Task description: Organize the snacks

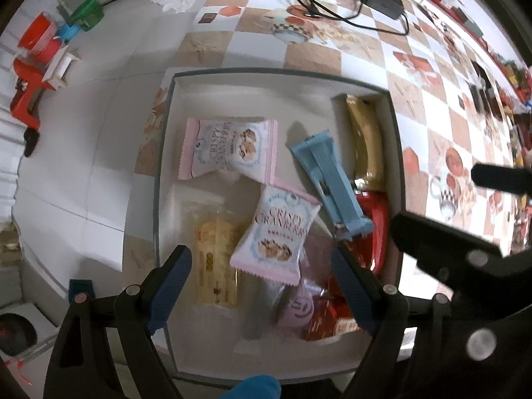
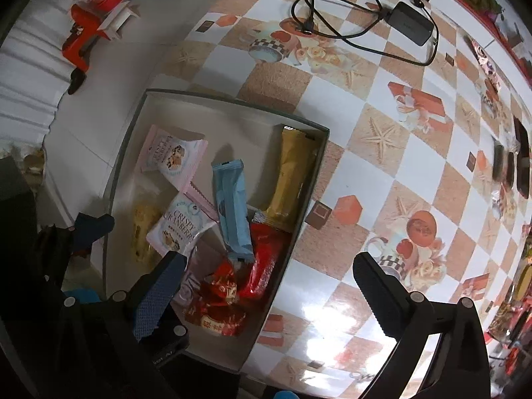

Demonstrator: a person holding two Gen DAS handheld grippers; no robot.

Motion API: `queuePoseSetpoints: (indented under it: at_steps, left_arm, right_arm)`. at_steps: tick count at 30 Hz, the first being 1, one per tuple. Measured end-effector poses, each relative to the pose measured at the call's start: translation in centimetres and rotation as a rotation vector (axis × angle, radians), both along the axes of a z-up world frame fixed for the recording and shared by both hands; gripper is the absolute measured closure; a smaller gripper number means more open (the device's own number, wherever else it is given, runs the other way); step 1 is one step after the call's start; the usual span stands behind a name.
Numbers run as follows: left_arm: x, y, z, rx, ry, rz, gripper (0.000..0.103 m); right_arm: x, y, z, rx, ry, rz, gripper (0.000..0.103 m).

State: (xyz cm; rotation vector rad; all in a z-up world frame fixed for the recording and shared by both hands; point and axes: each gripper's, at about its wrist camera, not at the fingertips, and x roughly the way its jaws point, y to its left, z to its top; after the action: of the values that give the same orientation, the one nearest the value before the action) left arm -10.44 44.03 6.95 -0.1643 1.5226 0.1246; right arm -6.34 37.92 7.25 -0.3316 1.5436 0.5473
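Observation:
A shallow white box (image 1: 252,79) (image 2: 206,106) sits at the table's left edge and holds several snacks: two pink Crispy Cranberry packs (image 1: 229,148) (image 1: 277,236), a blue bar (image 1: 329,179) (image 2: 231,209), a gold bar (image 1: 365,146) (image 2: 292,179), a yellow biscuit pack (image 1: 216,266), red wrappers (image 1: 375,232) (image 2: 226,302) and a mauve pack (image 1: 299,306). My left gripper (image 1: 261,281) is open and empty, hovering over the box's near end. My right gripper (image 2: 266,286) is open and empty, straddling the box's right wall; its arm shows in the left wrist view (image 1: 442,246).
The table has a checkered printed cloth (image 2: 382,166). A black cable and power adapter (image 2: 412,21) lie at the far side. More snacks lie at the far right (image 2: 512,163). Red, blue and green plastic items (image 1: 43,50) stand on the floor to the left.

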Motion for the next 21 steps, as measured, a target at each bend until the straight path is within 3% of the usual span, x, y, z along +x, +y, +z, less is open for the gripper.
queuePoseSetpoints:
  at_steps: [21]
  left_arm:
    - [-2.3,-0.4,2.2,0.025,-0.015,-0.004,0.015]
  right_arm:
    - [-0.8,-0.6,1.4,0.004,-0.018,0.014,0.001]
